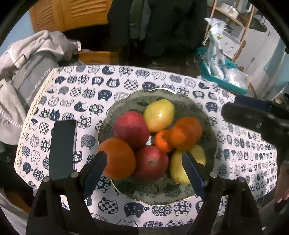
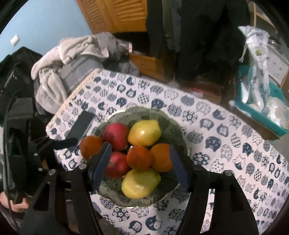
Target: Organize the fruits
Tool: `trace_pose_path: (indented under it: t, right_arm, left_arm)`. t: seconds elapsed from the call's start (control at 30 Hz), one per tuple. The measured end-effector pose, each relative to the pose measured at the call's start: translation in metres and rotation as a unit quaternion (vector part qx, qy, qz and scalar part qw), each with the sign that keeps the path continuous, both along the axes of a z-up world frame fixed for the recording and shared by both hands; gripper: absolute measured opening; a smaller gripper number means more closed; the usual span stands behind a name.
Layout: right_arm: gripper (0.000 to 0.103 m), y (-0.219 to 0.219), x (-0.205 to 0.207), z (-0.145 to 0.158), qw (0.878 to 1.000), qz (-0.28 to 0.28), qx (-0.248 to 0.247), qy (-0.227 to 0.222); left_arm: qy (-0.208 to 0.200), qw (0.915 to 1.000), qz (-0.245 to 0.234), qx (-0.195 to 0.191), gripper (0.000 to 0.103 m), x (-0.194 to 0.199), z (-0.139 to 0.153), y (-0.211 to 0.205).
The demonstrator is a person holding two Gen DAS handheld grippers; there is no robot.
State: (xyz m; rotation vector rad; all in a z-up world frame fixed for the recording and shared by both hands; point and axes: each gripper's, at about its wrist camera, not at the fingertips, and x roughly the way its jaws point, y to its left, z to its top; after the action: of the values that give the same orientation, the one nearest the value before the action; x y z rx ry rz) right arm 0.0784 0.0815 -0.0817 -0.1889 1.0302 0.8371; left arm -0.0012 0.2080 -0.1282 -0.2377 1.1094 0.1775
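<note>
A grey-green patterned bowl (image 1: 126, 101) sits on the cat-print tablecloth and holds several fruits: two red apples (image 1: 131, 129), two yellow pears (image 1: 159, 114) and orange fruits (image 1: 117, 159). My left gripper (image 1: 144, 162) is open and empty above the bowl's near side. In the right wrist view the same bowl (image 2: 168, 119) holds the red apples (image 2: 115, 135), yellow pears (image 2: 144, 132) and orange fruits (image 2: 161, 157). My right gripper (image 2: 140, 155) is open and empty just above the fruit. The left gripper (image 2: 72, 137) shows at the bowl's left.
The tablecloth (image 1: 75, 90) covers a small table. A pile of grey clothes (image 1: 27, 59) lies off its left edge. A teal bin with plastic bags (image 1: 220, 68) stands at the back right. A wooden cabinet (image 1: 72, 14) is behind. The right gripper (image 1: 252, 117) enters from the right.
</note>
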Motion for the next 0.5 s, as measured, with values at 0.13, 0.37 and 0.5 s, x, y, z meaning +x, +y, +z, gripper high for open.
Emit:
trace_pose_path:
  t: [0.13, 0.37, 0.5]
  right_arm:
    - [0.072, -0.013, -0.004, 0.023, 1.000, -0.017, 0.014, -0.020]
    - [0.078, -0.038, -0.014, 0.064, 0.996, -0.042, 0.034, -0.075]
    - [0.079, -0.051, -0.019, 0.081, 0.993, -0.049, 0.047, -0.092]
  left_arm:
    - [-0.011, 0.9999, -0.006, 0.000, 0.086, -0.004, 0.011, -0.007]
    - [-0.051, 0.9987, -0.010, 0.003, 0.086, -0.014, 0.044, -0.014]
    - [-0.080, 0.9964, -0.010, 0.025, 0.087, -0.018, 0.069, -0.020]
